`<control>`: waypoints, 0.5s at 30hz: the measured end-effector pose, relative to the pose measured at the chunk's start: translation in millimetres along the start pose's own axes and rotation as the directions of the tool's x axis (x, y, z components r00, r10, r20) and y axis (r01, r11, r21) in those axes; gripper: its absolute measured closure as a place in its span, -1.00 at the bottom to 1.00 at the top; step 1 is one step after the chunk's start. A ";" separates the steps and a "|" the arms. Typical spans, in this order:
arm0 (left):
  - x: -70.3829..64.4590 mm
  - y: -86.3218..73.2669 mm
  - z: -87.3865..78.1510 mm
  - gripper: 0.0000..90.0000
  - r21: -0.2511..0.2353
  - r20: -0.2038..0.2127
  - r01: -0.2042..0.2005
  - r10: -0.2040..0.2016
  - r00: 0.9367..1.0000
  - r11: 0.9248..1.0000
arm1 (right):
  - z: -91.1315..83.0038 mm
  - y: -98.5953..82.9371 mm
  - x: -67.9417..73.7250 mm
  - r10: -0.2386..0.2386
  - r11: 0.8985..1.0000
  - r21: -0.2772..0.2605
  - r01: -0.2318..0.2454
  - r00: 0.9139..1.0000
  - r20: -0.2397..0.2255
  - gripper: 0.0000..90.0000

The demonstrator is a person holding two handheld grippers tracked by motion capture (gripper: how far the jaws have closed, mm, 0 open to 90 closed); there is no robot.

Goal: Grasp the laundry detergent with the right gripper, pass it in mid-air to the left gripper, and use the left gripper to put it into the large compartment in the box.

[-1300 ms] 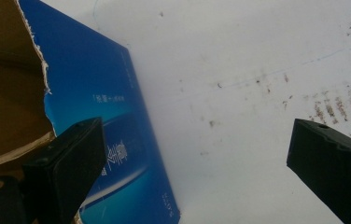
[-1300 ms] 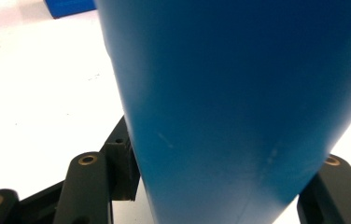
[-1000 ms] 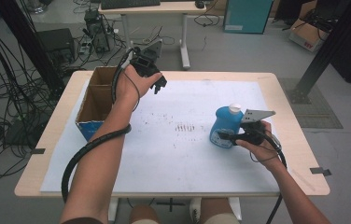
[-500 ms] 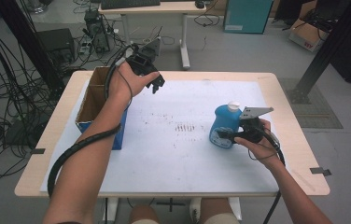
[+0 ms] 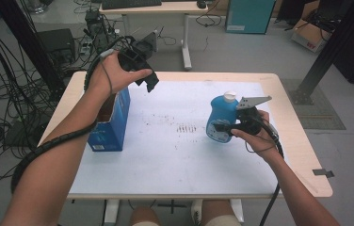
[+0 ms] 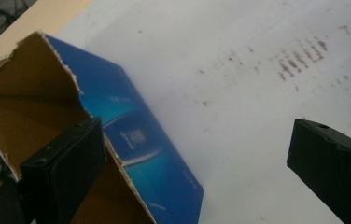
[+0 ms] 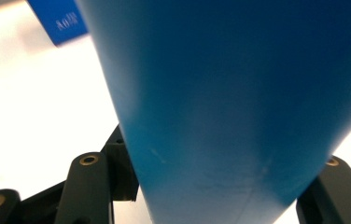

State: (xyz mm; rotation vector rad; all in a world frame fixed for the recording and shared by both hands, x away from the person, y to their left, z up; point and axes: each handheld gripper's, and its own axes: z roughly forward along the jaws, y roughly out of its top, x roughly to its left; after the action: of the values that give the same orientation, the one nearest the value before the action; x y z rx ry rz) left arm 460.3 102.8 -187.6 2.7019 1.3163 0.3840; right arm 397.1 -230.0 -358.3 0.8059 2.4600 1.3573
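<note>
Blue bottle [image 5: 222, 121] is clamped upright by the right gripper [image 5: 231, 126] at three o'clock; the left gripper [image 5: 148, 81], jaws apart, hovers over the open box [image 5: 111, 127] at nine o'clock. Carrying the bottle boxward seems next.

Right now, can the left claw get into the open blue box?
Probably yes: the left claw hangs open just above the blue box, whose torn top is open, with nothing between them.
</note>
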 end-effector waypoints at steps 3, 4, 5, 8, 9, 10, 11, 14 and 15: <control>-9.2 -6.9 -4.6 -0.89 0.011 -0.003 -0.098 0.098 0.995 0.995 | 5.8 18.4 7.0 -0.007 1.000 -0.008 0.007 0.999 -0.031 -0.05; -11.5 -8.9 -5.3 -0.89 0.011 -0.001 -0.117 0.117 0.993 0.993 | 7.9 23.2 8.8 -0.012 1.000 -0.006 0.011 0.999 -0.035 -0.05; -13.3 -10.6 -6.1 -0.89 0.010 0.010 -0.133 0.133 0.991 0.991 | 10.0 27.6 10.4 -0.016 1.000 -0.004 0.016 0.999 -0.038 -0.05; -17.5 -14.6 -8.1 -0.89 0.011 0.027 -0.176 0.176 0.984 0.984 | 15.3 36.6 12.9 -0.021 1.000 -0.002 0.021 0.998 -0.054 -0.05; -19.0 -16.2 -8.9 -0.89 0.012 0.028 -0.196 0.195 0.980 0.981 | 17.9 40.2 13.7 -0.018 1.000 0.002 0.018 0.998 -0.062 -0.05; -20.3 -17.6 -9.6 -0.89 0.013 0.029 -0.212 0.212 0.977 0.977 | 20.8 43.4 14.7 -0.018 1.000 0.001 0.018 0.998 -0.067 -0.05; -21.3 -18.9 -10.5 -0.89 0.014 0.033 -0.224 0.224 0.974 0.974 | 23.7 46.4 15.5 -0.020 1.000 0.004 0.020 0.997 -0.071 -0.05; -23.1 -20.8 -13.4 -0.89 0.014 0.033 -0.269 0.268 0.963 0.963 | 36.3 57.7 18.6 -0.030 0.999 0.016 0.031 0.996 -0.083 -0.05; -23.1 -20.8 -13.4 -0.89 0.014 0.033 -0.269 0.268 0.963 0.963 | 36.3 57.7 18.6 -0.030 0.999 0.016 0.031 0.996 -0.083 -0.05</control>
State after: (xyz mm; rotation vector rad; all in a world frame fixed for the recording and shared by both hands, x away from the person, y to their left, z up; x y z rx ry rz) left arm 427.2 97.3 -183.1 2.8957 0.9496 0.3541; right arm 418.3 -169.2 -328.9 0.7270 2.5388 1.3881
